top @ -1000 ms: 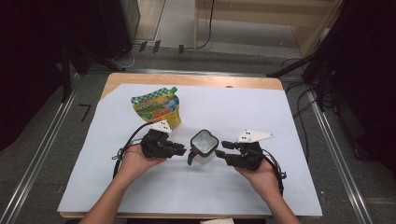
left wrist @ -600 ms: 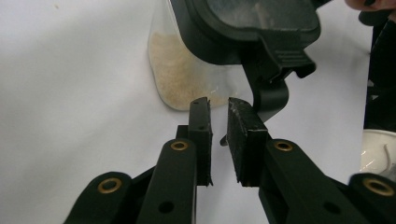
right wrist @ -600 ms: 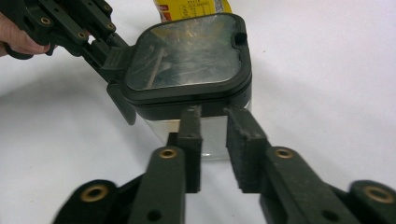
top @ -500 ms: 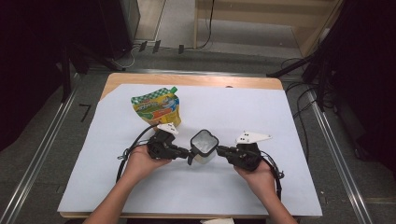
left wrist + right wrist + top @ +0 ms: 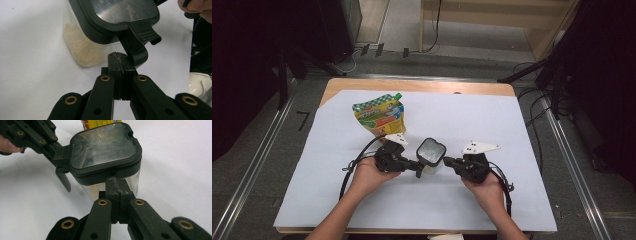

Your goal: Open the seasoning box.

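Just one container (image 5: 431, 151), one pouch (image 5: 379, 114)

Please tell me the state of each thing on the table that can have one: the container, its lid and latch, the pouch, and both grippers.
Container: upright, some pale powder inside.
Lid: on the container.
Latch: hangs at the lid's side.
Pouch: upright, green cap on.
Left gripper: fingers just closed, pads together, at the latch.
Right gripper: fingers just closed, pads together, against the container.

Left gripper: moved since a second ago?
Yes. In the high view the left gripper has shifted right, away from the yellow pouch, up to the lidded container. Its jaws have just closed; nothing visible between them.
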